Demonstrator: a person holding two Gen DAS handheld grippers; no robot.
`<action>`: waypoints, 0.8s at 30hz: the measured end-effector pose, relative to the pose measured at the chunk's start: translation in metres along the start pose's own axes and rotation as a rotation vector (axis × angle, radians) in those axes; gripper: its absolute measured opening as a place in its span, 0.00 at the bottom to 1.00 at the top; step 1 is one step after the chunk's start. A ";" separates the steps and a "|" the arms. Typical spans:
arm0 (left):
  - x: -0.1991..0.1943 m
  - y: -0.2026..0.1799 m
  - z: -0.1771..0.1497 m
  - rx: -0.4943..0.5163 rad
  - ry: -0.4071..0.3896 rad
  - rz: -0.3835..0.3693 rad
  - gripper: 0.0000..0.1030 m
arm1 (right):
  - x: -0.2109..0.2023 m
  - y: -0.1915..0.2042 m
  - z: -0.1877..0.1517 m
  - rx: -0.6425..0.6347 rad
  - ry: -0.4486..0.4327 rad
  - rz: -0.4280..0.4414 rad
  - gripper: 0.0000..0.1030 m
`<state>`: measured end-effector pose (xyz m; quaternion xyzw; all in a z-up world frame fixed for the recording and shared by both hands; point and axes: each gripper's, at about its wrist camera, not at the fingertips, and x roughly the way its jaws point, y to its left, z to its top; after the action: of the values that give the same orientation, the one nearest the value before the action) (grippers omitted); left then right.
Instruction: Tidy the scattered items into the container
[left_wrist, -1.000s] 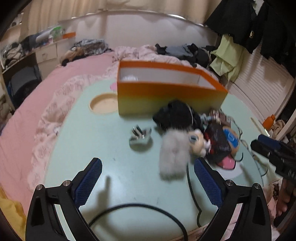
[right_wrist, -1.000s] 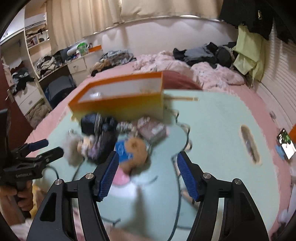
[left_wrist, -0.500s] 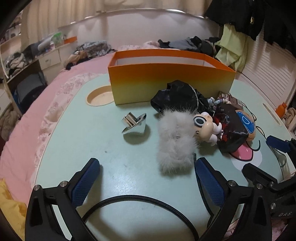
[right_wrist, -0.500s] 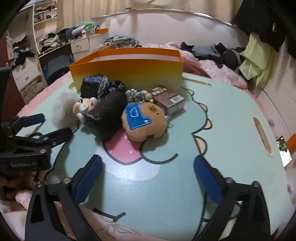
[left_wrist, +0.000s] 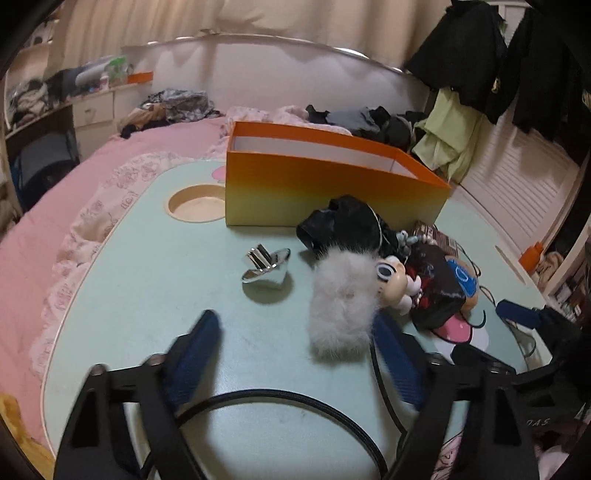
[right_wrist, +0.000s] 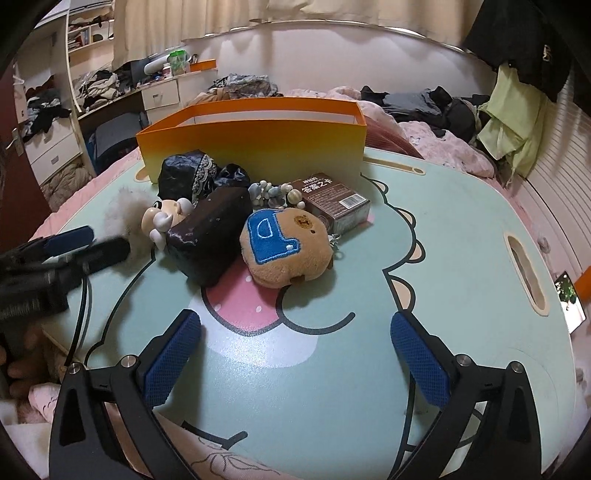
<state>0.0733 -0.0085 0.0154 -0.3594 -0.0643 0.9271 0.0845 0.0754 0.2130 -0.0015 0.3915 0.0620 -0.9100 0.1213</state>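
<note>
An orange box (left_wrist: 332, 192) (right_wrist: 255, 140) stands open at the table's far side. In front of it lie a silver metal piece (left_wrist: 266, 269), a white fluffy item (left_wrist: 343, 302), a big-eyed doll (left_wrist: 391, 280), a black pouch (right_wrist: 188, 173), a dark bag (right_wrist: 210, 236), a brown plush with a blue patch (right_wrist: 284, 247), beads (right_wrist: 273, 195) and a brown carton (right_wrist: 336, 203). My left gripper (left_wrist: 295, 332) is closing, its pads touching nothing, with the fluff's near end just inside its right finger. My right gripper (right_wrist: 295, 339) stands wide open and empty, short of the plush.
The mint table (right_wrist: 443, 258) has a round cup recess (left_wrist: 195, 203) left of the box and a slot (right_wrist: 524, 273) at its right. A black cable (left_wrist: 277, 402) loops under the left gripper. Pink bedding (left_wrist: 55, 221) surrounds the table.
The left fingers have drawn inward. The right jaws spread wide a second ago as that gripper dropped lower; since half a second ago it has held still.
</note>
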 end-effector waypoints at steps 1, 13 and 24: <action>0.002 -0.001 0.002 0.002 0.005 -0.010 0.65 | 0.000 0.000 0.000 0.000 0.000 0.000 1.00; 0.018 -0.020 0.010 0.069 0.027 -0.059 0.22 | -0.002 0.001 0.000 0.002 -0.006 0.003 1.00; -0.032 -0.023 -0.007 0.092 -0.183 -0.115 0.22 | -0.013 -0.012 0.030 0.088 -0.099 0.104 0.66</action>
<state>0.1039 0.0084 0.0349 -0.2646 -0.0497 0.9517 0.1475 0.0593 0.2207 0.0287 0.3539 -0.0048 -0.9225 0.1541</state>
